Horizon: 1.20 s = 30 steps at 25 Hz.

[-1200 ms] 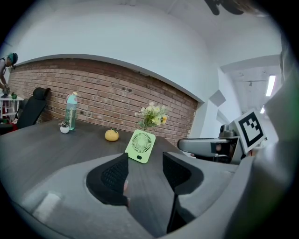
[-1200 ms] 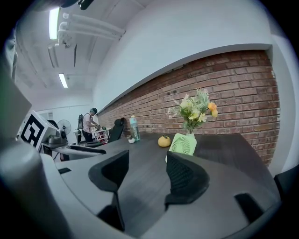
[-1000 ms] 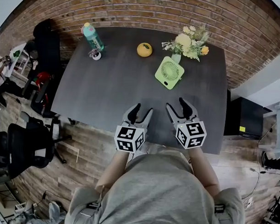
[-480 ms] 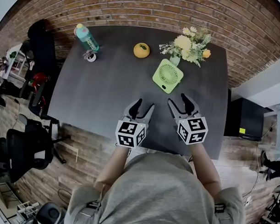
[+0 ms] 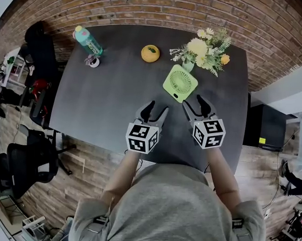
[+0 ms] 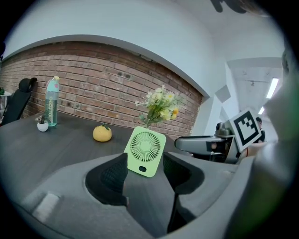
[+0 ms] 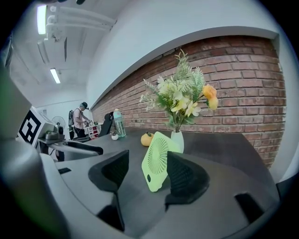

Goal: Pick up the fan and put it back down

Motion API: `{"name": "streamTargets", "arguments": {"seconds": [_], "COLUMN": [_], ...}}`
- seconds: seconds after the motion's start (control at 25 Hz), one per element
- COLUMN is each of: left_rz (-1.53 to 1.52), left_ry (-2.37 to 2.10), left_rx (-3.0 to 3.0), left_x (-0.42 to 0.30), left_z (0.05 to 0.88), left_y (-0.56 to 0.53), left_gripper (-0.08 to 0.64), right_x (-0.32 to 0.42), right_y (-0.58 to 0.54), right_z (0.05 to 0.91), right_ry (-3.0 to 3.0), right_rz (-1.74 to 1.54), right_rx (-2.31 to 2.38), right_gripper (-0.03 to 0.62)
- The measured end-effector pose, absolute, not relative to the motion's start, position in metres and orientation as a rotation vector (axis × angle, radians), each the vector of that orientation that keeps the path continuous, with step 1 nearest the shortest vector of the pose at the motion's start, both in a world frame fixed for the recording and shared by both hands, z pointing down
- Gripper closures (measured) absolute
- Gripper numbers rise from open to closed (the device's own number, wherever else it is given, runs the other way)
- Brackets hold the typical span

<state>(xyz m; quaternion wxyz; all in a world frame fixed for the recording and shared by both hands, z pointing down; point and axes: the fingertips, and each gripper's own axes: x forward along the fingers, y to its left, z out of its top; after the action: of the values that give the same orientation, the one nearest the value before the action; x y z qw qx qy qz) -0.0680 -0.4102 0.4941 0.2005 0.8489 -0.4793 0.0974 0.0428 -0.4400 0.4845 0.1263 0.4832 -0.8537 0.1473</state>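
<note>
The step in hand looks like the reach for the fan (image 5: 180,83); nothing has been grasped yet. Both tongs hang open and empty over the near part of the worktop (image 5: 106,104). The left tongs (image 5: 156,107) are a little short of the fan. The right tongs (image 5: 193,100) are nearer, just by the fan's near corner.

The fan stands toward the worktop's far right corner, just in front of the vase of flowers (image 5: 200,49) and well apart from the orange (image 5: 150,53) and the bottle (image 5: 87,41).

It is a flat, nearly square slab standing on its lower edge. Its slightly longer axis runs upward and leans back a little toward the far edge. The grille faces the near edge, turned somewhat to the left: the left gripper view meets it almost square-on, the right gripper view sees it slantwise.

The right tongs seem the better placed to take it. I would bring their jaws either side of the frame, pinching the solid rim rather than the grille. The approach should be slow, since a standing slab should tip easily and the vase is close behind. Lifting straight up and setting it down level on the same edge should keep it from toppling.
</note>
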Motion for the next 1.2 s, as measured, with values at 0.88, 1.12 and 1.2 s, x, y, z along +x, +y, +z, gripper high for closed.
{"name": "streamTargets", "arguments": {"seconds": [0.88, 1.12, 1.2], "left_rz": [0.320, 0.333, 0.337], "left_ry": [-1.275, -1.276, -1.277], "left_rx": [2.328, 2.311, 2.305], "left_x": [-0.054, -0.055, -0.055], "left_z": [0.532, 0.540, 0.542], "left_y": [-0.464, -0.473, -0.475], "left_gripper": [0.325, 0.327, 0.325], "right_x": [0.058, 0.053, 0.051], "right_y": [-0.510, -0.525, -0.530], "right_z": [0.532, 0.540, 0.543], "right_ry": [-2.412, -2.423, -2.427], "right_rz": [0.525, 0.549, 0.558], "right_rx": [1.416, 1.401, 1.392], "right_gripper": [0.339, 0.339, 0.339]}}
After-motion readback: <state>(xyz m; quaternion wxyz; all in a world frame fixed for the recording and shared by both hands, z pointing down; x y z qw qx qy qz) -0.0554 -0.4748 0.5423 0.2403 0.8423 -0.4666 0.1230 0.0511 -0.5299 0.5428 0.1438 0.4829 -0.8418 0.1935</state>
